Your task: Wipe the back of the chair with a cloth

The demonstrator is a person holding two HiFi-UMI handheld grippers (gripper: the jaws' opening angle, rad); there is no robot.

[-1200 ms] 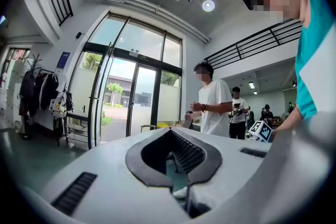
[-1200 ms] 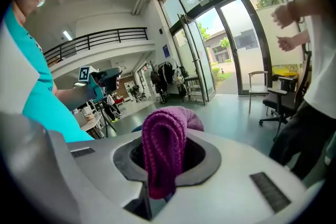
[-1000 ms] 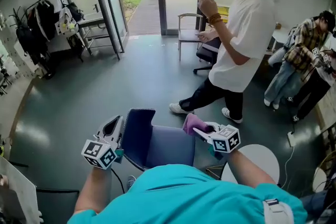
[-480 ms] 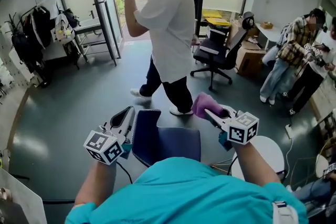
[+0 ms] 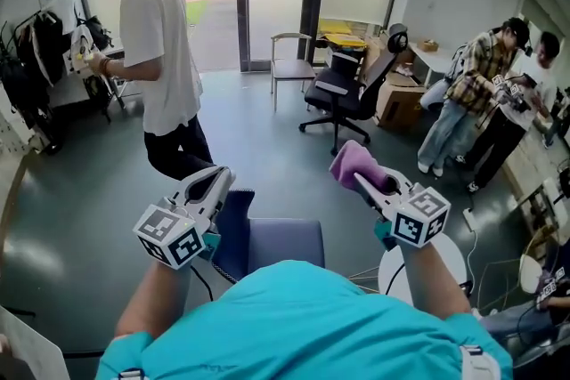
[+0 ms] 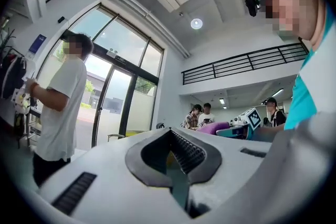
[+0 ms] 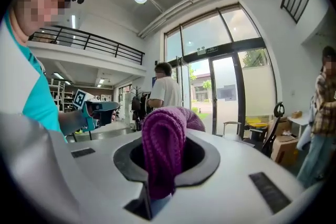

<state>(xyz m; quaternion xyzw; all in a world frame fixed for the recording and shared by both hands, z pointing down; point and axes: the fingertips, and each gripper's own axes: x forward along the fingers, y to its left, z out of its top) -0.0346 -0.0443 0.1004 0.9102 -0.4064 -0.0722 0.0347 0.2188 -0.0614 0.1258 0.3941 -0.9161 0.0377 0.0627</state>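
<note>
A dark blue chair stands right in front of me in the head view, its back (image 5: pixel 233 225) on the left and its seat (image 5: pixel 287 241) between my arms. Above the chair back my left gripper (image 5: pixel 218 177) is raised, shut and holding nothing; in the left gripper view its jaws (image 6: pixel 172 150) point up toward the ceiling. My right gripper (image 5: pixel 363 180) is held up over the seat's right side and is shut on a purple knitted cloth (image 5: pixel 354 161). The cloth (image 7: pixel 164 149) bulges out between the jaws in the right gripper view. Neither gripper touches the chair.
A person in a white T-shirt (image 5: pixel 158 58) walks at the left, close beyond the chair. A black office chair (image 5: pixel 349 95) and a light-framed chair (image 5: pixel 289 60) stand near the glass door. Two people (image 5: pixel 485 98) stand at the right. A white round stool (image 5: pixel 450 262) is by my right arm.
The person in white has crossed from right of the chair to the left. Both grippers have risen, the right one carrying the purple cloth higher and to the right.
</note>
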